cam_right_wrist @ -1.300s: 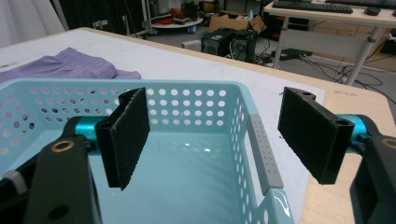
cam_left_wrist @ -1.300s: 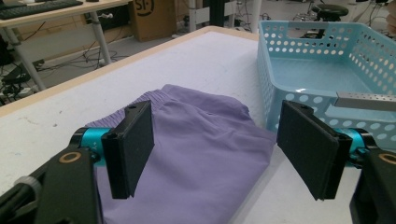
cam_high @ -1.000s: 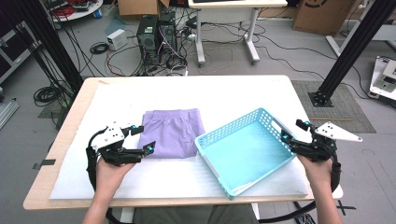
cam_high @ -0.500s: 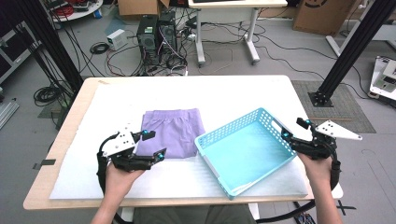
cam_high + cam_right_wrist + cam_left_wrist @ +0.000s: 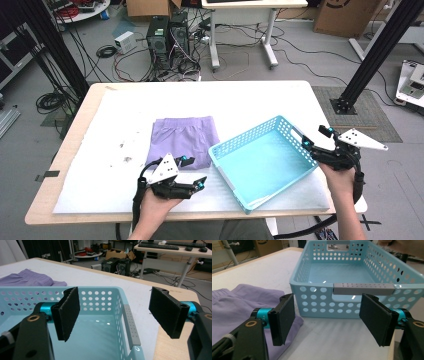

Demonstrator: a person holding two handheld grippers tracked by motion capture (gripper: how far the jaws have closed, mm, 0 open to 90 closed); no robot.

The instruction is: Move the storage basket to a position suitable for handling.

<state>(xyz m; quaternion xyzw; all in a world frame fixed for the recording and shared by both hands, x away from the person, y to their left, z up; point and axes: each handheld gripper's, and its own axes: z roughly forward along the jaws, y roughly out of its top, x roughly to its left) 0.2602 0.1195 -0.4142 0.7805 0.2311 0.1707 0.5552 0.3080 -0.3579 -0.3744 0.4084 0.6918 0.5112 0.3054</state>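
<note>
Seen from the high view, the basket (image 5: 265, 162) lies on the tabletop (image 5: 260, 102), long axis slanting toward the far right, purple cloth (image 5: 182, 140) beside it; both gripper views show left tongs (image 5: 332, 320) and right tongs (image 5: 122, 315) apart, straddling grey handles

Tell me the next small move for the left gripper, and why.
Probably ease the left gripper forward so its open jaws straddle the basket's grey handle. That handle sits just ahead, level with the jaws, and nothing is held yet. The right gripper, also open, is already lined up at the opposite handle of the basket.
</note>
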